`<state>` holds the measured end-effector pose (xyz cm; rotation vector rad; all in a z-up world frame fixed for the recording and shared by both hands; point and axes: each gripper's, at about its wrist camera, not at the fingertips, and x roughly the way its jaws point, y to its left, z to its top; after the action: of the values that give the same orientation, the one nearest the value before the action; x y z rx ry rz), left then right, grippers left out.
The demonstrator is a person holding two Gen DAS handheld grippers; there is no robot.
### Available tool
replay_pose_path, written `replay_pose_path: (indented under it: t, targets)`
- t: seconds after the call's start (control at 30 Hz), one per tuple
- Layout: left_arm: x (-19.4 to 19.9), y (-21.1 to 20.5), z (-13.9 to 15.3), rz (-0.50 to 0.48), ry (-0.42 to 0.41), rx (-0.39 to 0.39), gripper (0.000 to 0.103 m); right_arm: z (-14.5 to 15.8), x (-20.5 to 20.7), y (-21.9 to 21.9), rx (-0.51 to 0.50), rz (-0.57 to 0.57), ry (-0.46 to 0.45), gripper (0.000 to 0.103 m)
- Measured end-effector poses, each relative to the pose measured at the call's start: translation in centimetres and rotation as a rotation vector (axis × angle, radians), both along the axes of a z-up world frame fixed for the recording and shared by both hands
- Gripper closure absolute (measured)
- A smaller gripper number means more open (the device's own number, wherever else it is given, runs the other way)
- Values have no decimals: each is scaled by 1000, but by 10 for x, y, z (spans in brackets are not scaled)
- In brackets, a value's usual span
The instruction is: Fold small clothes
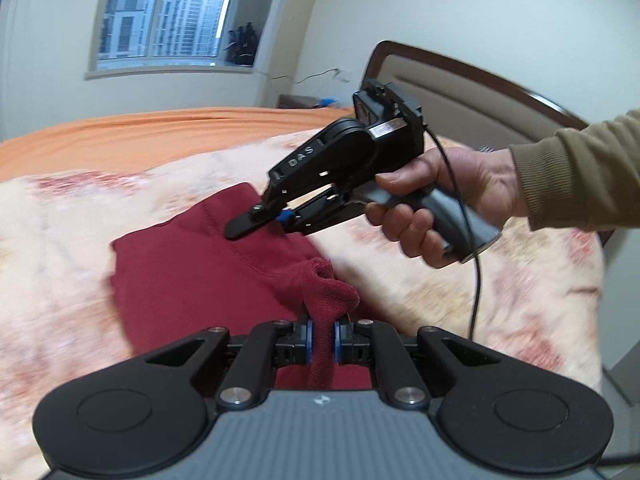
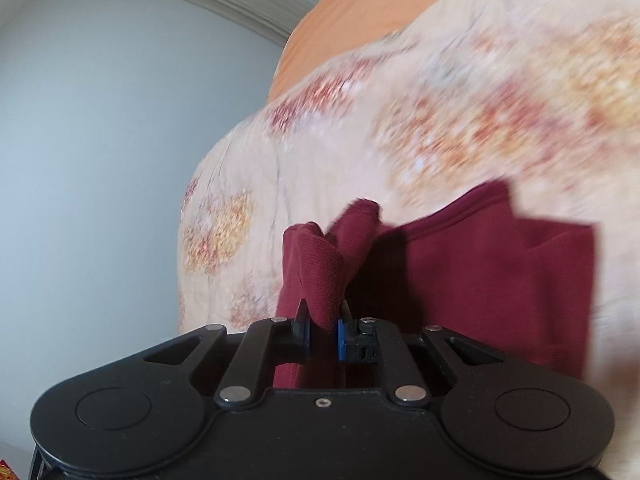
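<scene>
A dark red garment (image 1: pixel 188 272) lies partly folded on a floral quilt (image 1: pixel 60 216). In the left wrist view my left gripper (image 1: pixel 324 334) is shut on a bunched-up near corner of the garment, which stands up between the blue pads. My right gripper (image 1: pixel 250 226), held by a hand (image 1: pixel 448 196) in an olive sleeve, reaches in from the right over the garment's far edge. In the right wrist view the right gripper (image 2: pixel 324 332) is shut on a raised fold of the red garment (image 2: pixel 480 272), with cloth pinched between its pads.
The quilt (image 2: pixel 440 120) covers a bed with an orange sheet (image 1: pixel 160 128) beyond it. A brown padded headboard (image 1: pixel 460 92) stands at the right, a window (image 1: pixel 164 16) and a small nightstand (image 1: pixel 300 101) behind. A black cable (image 1: pixel 476 264) hangs from the right gripper's handle.
</scene>
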<state>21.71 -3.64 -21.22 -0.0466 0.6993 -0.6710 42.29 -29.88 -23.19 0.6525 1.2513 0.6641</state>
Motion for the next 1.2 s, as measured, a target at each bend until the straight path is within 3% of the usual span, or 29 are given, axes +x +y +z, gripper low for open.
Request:
replay_pose_path:
  t: [0.2, 0.37, 0.7, 0.8, 0.93, 1.2]
  targets:
    - [18, -32, -25, -46, 39, -4, 94, 2, 2, -31, -57, 2, -19, 91]
    - [18, -53, -39, -73, 60, 25, 94, -5, -6, -50, -45, -33, -12, 91]
    - [19, -92, -69, -91, 127, 113, 92, -40, -8, -62, -156, -30, 26, 89]
    - [19, -97, -72, -96, 138, 128, 84, -37, -8, -64, -151, -20, 27, 85]
    - [17, -99, -70, -126, 137, 123, 59, -26, -13, -67, -159, 18, -4, 78]
    - [27, -103, -76, -119, 198, 68, 54, -20, -20, -74, -151, 25, -14, 74]
